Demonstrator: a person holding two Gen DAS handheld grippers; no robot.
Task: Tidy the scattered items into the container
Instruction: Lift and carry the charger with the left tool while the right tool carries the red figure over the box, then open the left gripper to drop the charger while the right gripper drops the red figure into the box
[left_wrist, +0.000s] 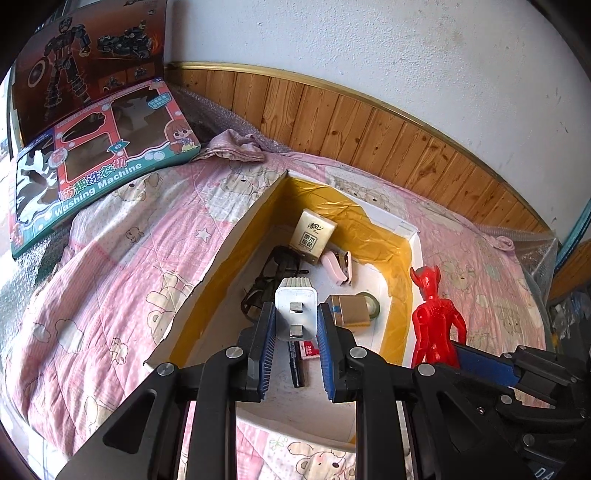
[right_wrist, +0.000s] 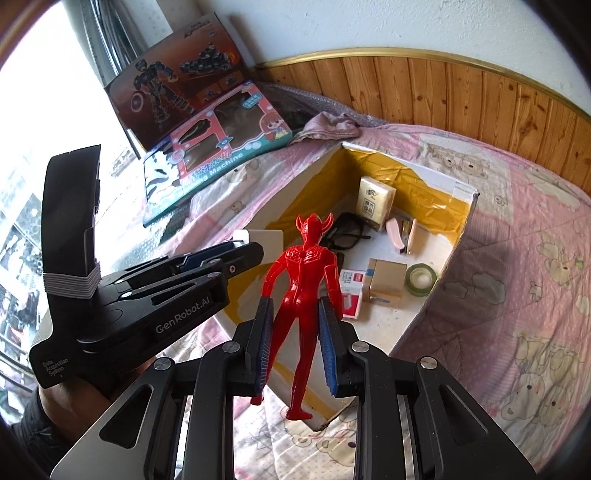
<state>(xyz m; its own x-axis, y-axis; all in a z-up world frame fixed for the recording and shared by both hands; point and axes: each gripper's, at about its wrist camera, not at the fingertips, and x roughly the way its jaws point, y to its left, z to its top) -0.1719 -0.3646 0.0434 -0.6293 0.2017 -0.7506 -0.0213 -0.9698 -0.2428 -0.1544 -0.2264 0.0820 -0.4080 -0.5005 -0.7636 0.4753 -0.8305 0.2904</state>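
Left gripper (left_wrist: 296, 320) clamps a white charger (left_wrist: 296, 312) above the open box (left_wrist: 218, 254); right gripper (right_wrist: 295, 325) clamps a red figure (right_wrist: 303, 280) at the box's seven o'clock (outside). Lower each clear of contents before opening.

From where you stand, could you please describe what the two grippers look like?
Both the left gripper and right gripper are matte black with silver pivot screws and ribbed blue pads. The left's side reads "GenRobot.AI" in white, and grey bands wrap its upright black handle.

One red figure (right_wrist: 303, 280), one white charger (left_wrist: 296, 312), two toy boxes (left_wrist: 103, 162).
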